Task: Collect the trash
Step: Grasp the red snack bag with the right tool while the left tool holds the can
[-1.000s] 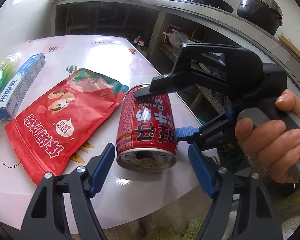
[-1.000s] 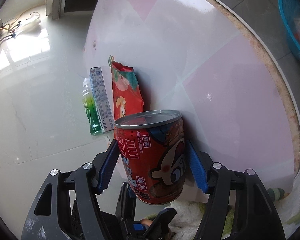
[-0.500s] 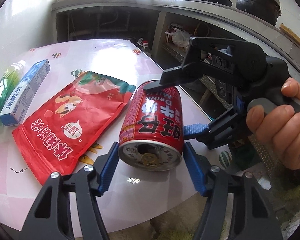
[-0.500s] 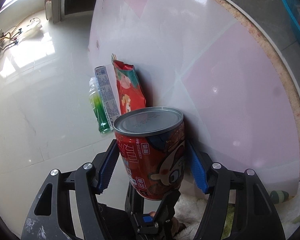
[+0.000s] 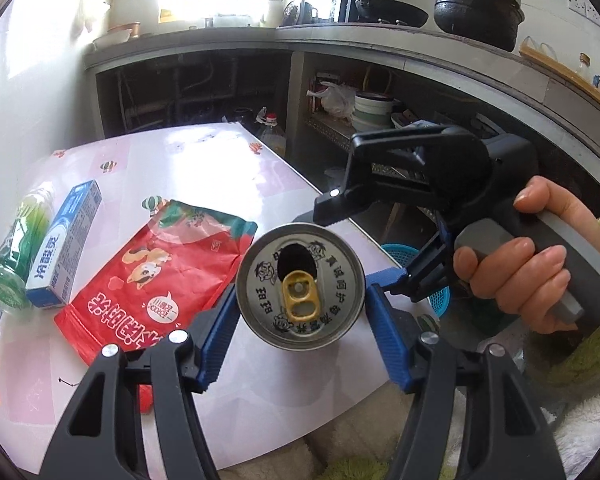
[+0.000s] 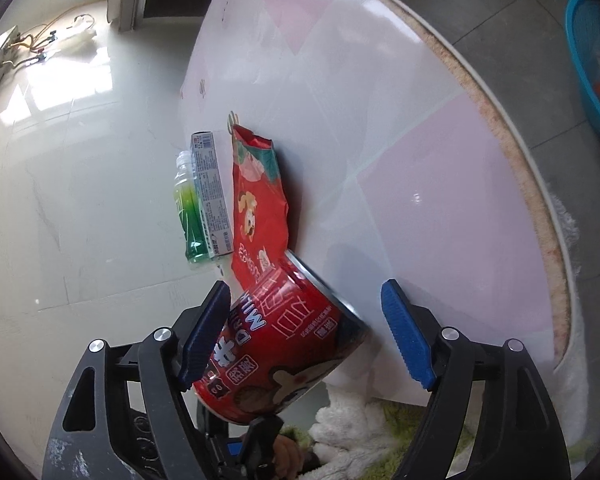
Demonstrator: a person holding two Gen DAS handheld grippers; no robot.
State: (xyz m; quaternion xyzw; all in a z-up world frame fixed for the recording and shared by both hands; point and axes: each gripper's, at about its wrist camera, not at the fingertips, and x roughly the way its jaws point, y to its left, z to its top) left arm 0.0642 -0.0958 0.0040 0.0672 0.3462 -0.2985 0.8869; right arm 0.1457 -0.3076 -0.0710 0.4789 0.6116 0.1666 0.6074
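- While the right gripper (image 6: 306, 338) widens its jaws, its right pad now clear of the red drink can (image 5: 300, 287), the left gripper (image 5: 298, 330) has closed both blue pads onto it.
- Low in the left-wrist frame, the can has swung from lying sideways to showing its opened top, lifted off the table (image 5: 204, 168).
- Handover looks nearly complete; the blue basket (image 6: 588, 60) at upper right probably comes next.

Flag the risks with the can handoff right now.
The left claw grips the opened red can only across its top rim, a shallow hold that could slip. The right claw is opening with the can between its jaws, so a pad might clip it. The can's mouth is open and tilted: any dregs could drip onto the table.
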